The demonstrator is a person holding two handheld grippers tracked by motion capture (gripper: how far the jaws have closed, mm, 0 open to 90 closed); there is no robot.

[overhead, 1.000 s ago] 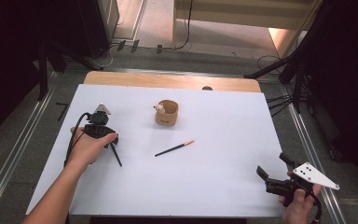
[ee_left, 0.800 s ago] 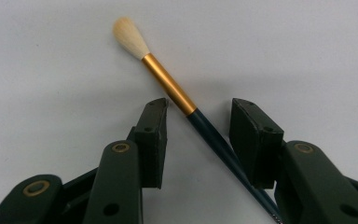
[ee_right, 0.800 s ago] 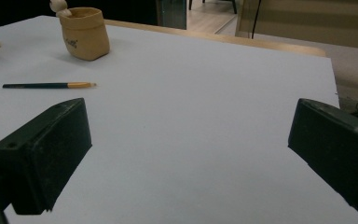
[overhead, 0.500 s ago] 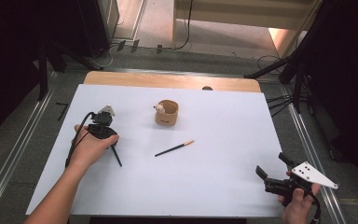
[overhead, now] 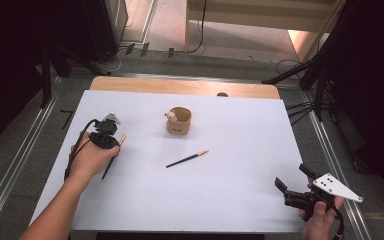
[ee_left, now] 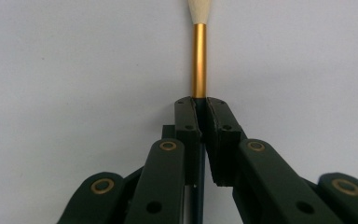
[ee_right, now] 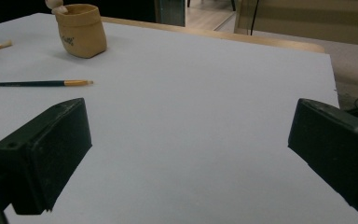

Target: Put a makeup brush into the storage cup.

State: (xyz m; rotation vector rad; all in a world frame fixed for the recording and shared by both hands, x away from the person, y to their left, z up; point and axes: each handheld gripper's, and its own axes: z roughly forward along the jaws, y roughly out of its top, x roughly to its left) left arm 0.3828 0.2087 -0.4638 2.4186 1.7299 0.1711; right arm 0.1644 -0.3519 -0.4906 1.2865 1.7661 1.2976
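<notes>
Left hand-held gripper [ee_left: 200, 116] just clamped — right hand-held gripper [ee_right: 186, 149] wide open, low.

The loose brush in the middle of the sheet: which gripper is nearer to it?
Left, though not by much. The left gripper, shut on another brush, sits off the loose brush's dark handle end. The right gripper hovers open near the table's front right corner.

In the left gripper view we lose the paintbrush's [ee_left: 199, 60] dark handle behind the closed jaws, and its pale tip is cut by the far edge. In the high view the left hand [overhead: 91, 159] hides the middle of that brush, and the figure on the cup's [overhead: 179, 121] rim is too small to tell.
</notes>
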